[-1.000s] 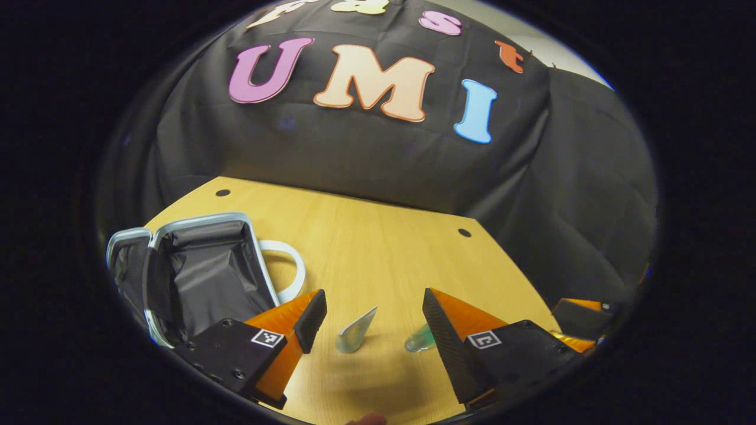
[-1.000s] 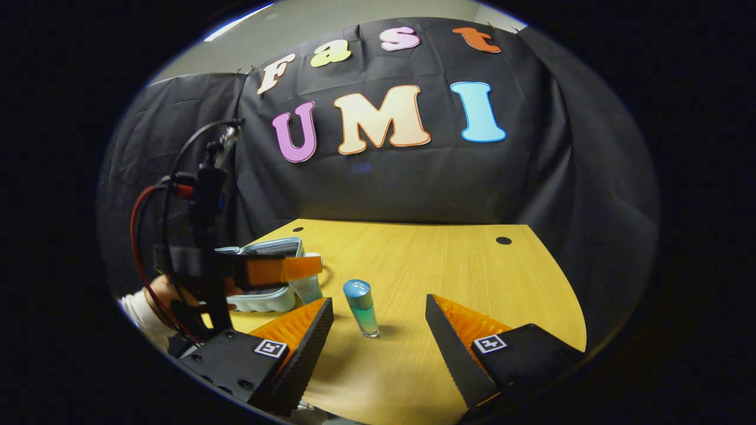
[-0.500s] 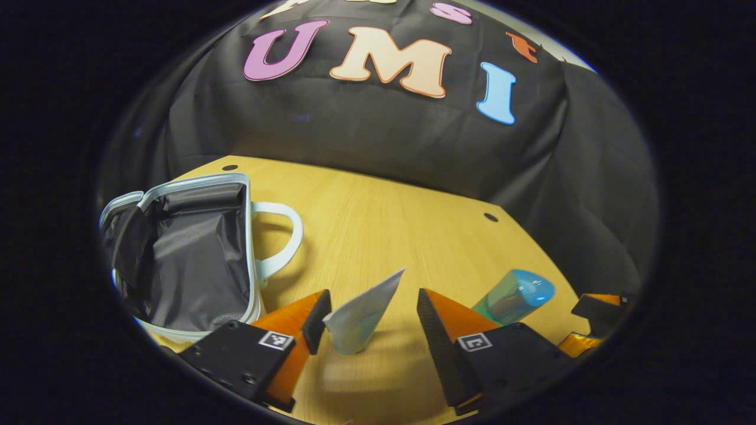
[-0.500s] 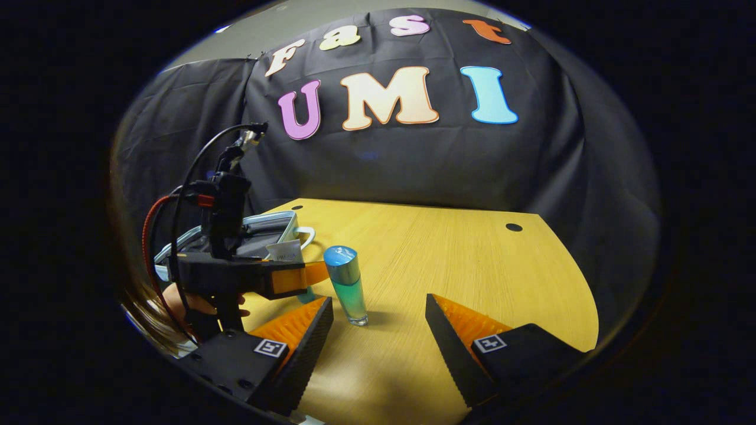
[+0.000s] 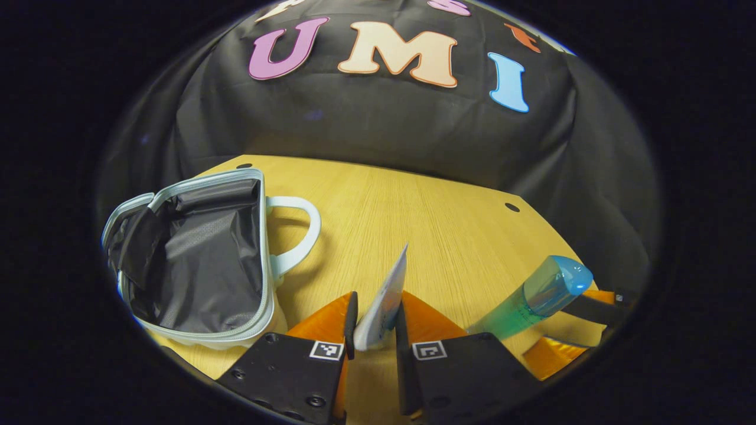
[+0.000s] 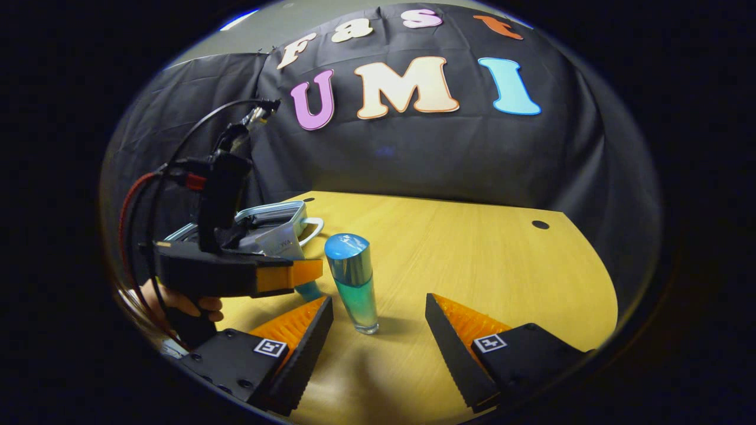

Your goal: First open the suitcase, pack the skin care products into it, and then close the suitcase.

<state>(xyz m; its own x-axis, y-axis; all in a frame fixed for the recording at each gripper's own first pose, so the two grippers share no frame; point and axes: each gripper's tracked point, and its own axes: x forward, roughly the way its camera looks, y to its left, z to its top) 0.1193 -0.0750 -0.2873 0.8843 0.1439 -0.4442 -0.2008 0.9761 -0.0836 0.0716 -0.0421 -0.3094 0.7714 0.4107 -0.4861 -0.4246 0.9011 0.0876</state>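
Left gripper view: left tool [image 5: 374,321] clamps tube [image 5: 384,301] beside open suitcase [image 5: 195,254]; right tool [image 6: 378,330] spread, bottle [image 6: 353,280] between.

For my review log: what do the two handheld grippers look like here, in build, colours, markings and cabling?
Both match: black bodies and wedge-shaped orange fingers faced with black ribbed pads. The left gripper and the right gripper each carry a small square black-and-white marker at each finger's base. From the right gripper view, the left one is a black pistol-grip unit with an orange front, an upright black mast, and red and black cables looping behind.
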